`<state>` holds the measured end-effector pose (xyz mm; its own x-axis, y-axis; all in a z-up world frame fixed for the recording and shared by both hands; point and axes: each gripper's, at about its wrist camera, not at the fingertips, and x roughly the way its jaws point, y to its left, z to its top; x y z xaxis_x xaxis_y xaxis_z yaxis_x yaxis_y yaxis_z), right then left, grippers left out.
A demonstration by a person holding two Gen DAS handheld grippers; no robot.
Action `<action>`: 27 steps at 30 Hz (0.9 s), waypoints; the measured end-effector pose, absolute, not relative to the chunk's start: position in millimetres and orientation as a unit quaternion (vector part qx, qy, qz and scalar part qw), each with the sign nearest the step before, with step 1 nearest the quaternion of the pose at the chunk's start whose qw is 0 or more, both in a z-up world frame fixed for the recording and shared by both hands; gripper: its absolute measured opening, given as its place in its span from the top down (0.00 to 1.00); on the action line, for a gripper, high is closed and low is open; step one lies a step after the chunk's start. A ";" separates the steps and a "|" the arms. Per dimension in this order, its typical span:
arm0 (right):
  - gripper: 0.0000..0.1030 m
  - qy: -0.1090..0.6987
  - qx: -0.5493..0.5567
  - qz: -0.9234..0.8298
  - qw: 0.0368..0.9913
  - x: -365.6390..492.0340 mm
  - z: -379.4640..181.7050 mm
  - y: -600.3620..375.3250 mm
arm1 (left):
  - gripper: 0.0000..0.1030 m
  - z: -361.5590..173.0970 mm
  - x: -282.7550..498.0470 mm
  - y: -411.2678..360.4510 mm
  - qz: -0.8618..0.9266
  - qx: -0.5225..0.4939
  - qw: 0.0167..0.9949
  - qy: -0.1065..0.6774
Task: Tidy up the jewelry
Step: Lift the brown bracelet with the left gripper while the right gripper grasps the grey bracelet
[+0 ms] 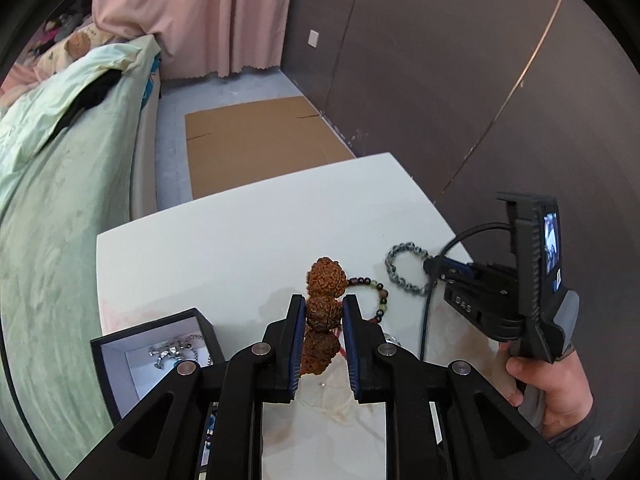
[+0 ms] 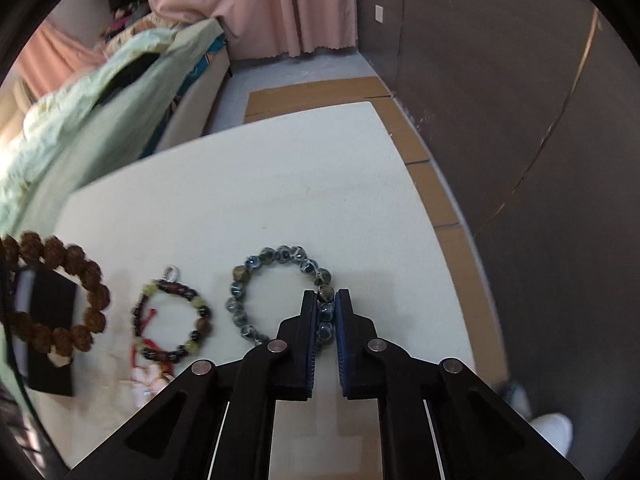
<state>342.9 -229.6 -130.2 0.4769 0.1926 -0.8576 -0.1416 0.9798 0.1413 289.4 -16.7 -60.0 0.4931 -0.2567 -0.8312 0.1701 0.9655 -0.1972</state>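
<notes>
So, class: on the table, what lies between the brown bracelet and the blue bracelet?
The mixed-bead bracelet lies between the brown bracelet and blue bracelet, in the right wrist view.

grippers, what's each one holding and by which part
Left gripper clamps the brown seed bracelet on one bead. Right gripper pinches the blue-grey bead bracelet at its near-right beads.

We're looking at a white counter [image 2: 280, 184] here. Sitting on it: a blue-grey bead bracelet [image 2: 256, 272], a mixed dark-and-green bead bracelet [image 2: 176, 320] just beside it, and a dark open box [image 1: 120, 344] near the left edge.
</notes>
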 end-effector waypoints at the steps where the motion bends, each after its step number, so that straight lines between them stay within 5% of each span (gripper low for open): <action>1: 0.90 0.499 0.040 0.104 0.859 341.5 -126.8 -231.3 | 0.81 -56.7 288.6 -15.1 -0.124 -0.047 0.864 0.485; 10: 0.90 0.467 0.178 0.195 0.844 312.7 -91.3 -252.9 | 0.81 -22.6 279.4 -6.1 -0.127 -0.054 0.883 0.449; 27: 0.90 0.433 0.191 0.271 0.838 297.4 -50.0 -191.9 | 0.81 9.2 247.5 45.5 -0.089 -0.070 0.904 0.412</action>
<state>297.4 -191.9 -50.0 0.4776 0.6197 -0.6228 -0.2889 0.7802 0.5548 247.5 45.5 9.2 0.6439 -0.2197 -0.7329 0.1037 0.9741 -0.2008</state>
